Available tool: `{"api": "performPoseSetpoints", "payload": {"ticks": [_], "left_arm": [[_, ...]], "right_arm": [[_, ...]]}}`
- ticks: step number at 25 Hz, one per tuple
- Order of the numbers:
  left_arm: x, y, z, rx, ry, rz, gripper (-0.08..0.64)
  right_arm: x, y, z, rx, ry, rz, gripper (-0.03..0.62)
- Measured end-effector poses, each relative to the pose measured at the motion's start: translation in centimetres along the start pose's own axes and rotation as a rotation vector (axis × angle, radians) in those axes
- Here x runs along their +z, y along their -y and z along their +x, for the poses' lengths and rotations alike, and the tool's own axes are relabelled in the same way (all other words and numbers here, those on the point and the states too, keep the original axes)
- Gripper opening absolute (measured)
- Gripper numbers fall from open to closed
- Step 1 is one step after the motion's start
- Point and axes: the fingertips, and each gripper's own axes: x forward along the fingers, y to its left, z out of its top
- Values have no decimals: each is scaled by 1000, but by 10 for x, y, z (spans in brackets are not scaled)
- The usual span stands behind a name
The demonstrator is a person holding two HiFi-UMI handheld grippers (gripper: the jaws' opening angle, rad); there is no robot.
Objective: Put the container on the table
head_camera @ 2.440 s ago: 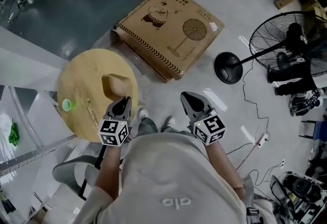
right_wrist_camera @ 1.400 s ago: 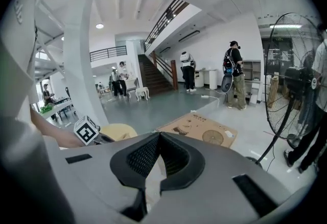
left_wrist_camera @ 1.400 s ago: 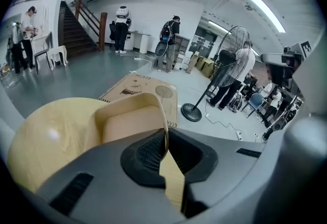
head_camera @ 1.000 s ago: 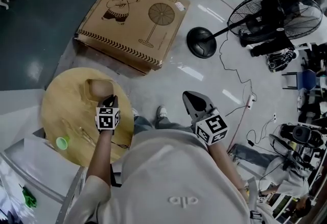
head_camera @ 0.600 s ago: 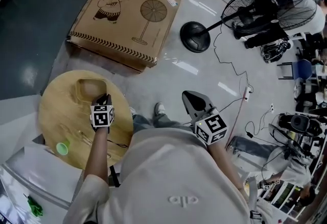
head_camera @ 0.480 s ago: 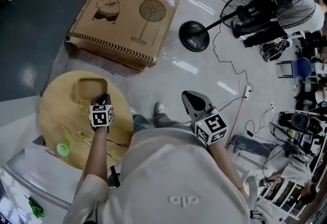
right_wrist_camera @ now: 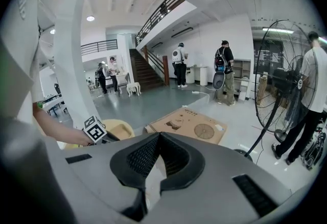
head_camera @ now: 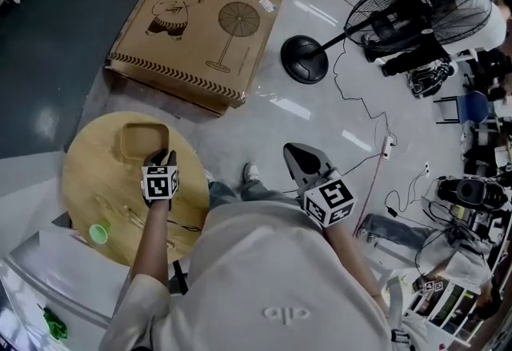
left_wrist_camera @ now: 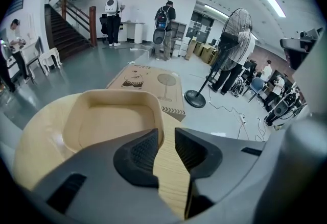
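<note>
A tan, shallow, square container (head_camera: 142, 140) rests flat on the round wooden table (head_camera: 86, 177). In the left gripper view the container (left_wrist_camera: 110, 118) lies just ahead of my left gripper (left_wrist_camera: 166, 139), its near right corner beside the left jaw. The jaws stand a little apart, and only bare table wood (left_wrist_camera: 171, 182) shows in the gap. From the head view my left gripper (head_camera: 160, 155) sits at the container's near edge. My right gripper (head_camera: 290, 151) hangs over the floor to the right, and in its own view my right gripper (right_wrist_camera: 159, 139) is shut on nothing.
A small green cap (head_camera: 98, 233) and thin sticks (head_camera: 132, 213) lie on the table's near side. A flat cardboard box (head_camera: 196, 29) lies on the floor beyond the table. A standing fan (head_camera: 420, 9) with a round base (head_camera: 304, 59) and cables are at the right.
The left gripper carried the container out over the table and set it down flat. Its jaws have since let go and drawn back slightly. The right gripper stayed put.
</note>
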Motion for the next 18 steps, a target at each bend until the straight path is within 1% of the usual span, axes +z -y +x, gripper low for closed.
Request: {"api": "performPoseSetpoints", "payload": {"ticks": [6,11,15,18], "left_arm": [[5,3,-16,28,23,-5,114],[18,24,-40,41,62,0,89],[41,43,-64,47,135,-22,30],[63,62,-86,52,201,-27,17]], "right_arm": [[0,-1,-2,34,24,-1,26],[3,1,-10,76,50,-6,26],[8,3,-10,121,75,-7,26],[11,4,-11,159,96,-10,26]]}}
